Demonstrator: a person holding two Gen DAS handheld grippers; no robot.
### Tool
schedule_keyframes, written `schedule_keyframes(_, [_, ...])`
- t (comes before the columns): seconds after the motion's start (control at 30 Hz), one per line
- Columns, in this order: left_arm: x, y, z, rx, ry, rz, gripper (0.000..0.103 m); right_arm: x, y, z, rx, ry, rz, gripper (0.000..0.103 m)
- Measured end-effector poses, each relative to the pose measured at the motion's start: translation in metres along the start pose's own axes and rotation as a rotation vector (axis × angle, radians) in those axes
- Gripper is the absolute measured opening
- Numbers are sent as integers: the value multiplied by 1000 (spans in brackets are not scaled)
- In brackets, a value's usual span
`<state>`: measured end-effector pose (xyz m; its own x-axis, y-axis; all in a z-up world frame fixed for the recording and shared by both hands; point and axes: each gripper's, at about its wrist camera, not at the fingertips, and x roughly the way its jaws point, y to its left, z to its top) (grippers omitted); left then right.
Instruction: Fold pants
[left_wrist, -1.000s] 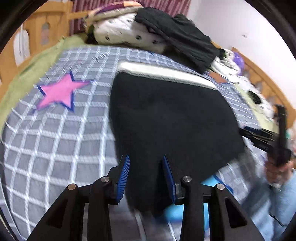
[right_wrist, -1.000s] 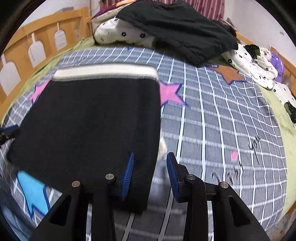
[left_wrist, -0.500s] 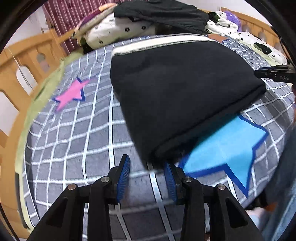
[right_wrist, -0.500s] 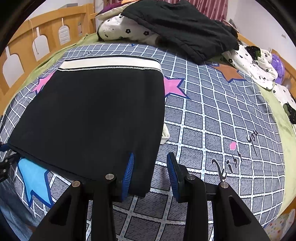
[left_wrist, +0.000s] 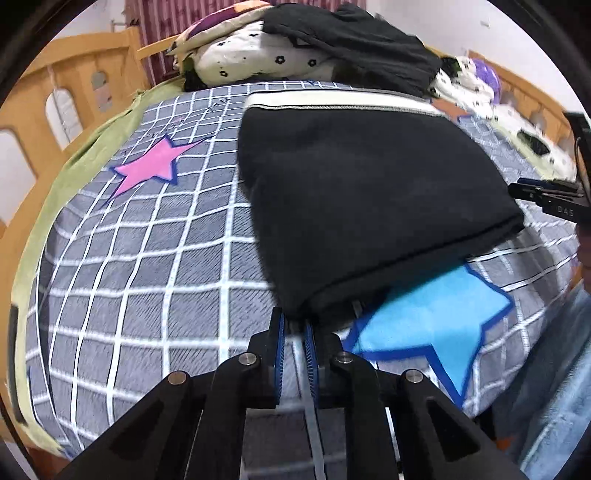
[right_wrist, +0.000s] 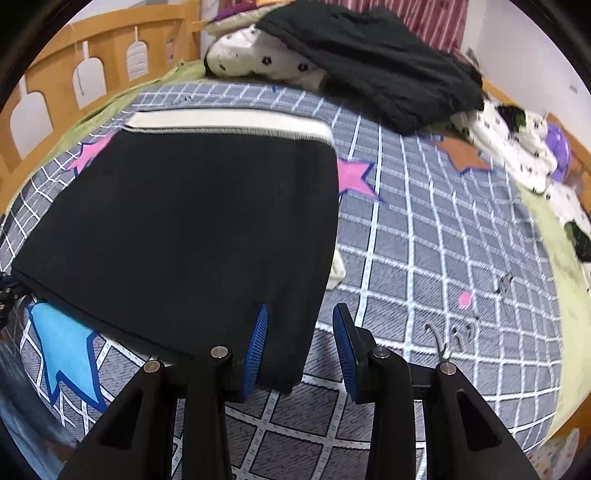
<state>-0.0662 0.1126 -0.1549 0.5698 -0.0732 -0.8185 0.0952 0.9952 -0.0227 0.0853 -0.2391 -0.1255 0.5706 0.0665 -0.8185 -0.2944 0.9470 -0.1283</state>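
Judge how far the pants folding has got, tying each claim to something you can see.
Done: the black pants lie doubled on the checked bedspread, layered hem nearest, white waistband farthest.
In hand: the left gripper is nearly shut at the near corner; the right gripper is open around the opposite corner.
Left: probably one more fold.

A: Where does the left wrist view look from?
B: Low over the bed's (left_wrist: 155, 266) near edge, facing the headboard.
A: And the right?
B: Likewise; both share the folded pants (left_wrist: 369, 192) (right_wrist: 192, 229).
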Motion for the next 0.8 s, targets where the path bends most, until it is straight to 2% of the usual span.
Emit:
schedule_keyframes(0.07, [-8,8,-3,-35,2,4,12,-9,-5,2,23,-37,20,37])
schedule_keyframes(0.13, [-17,15,0,-62,-35,23,12,-14,-8,5,40,-62,29,39])
schedule_keyframes(0.23, [-23,17,25,-97,-78,-28,24,-12,-9,10,55,-76,43,39])
schedule_keyframes(0.33, [-20,4,52,-77,-97,-85,24,3,0,13,37,-31,56,39])
schedule_keyframes(0.4, [-6,-6,59,-58,-61,-71,24,16,10,10,0,13,14,39])
schedule_keyframes(0.47, [20,-10,51,-63,13,-41,27,16,13,8,-25,6,-13,39])
schedule_keyframes(0.53, [20,-10,45,-59,-23,-40,27,13,11,9,-26,2,0,39])
schedule_keyframes(0.6, [13,-12,50,-35,-26,-40,27,12,3,11,4,9,34,39])
schedule_keyframes(0.7, [2,-6,68,-63,-75,-54,27,5,-8,18,34,-42,30,39])
schedule_keyframes(0.8, [17,-3,100,-57,-65,-35,27,6,-10,40,11,-104,9,40])
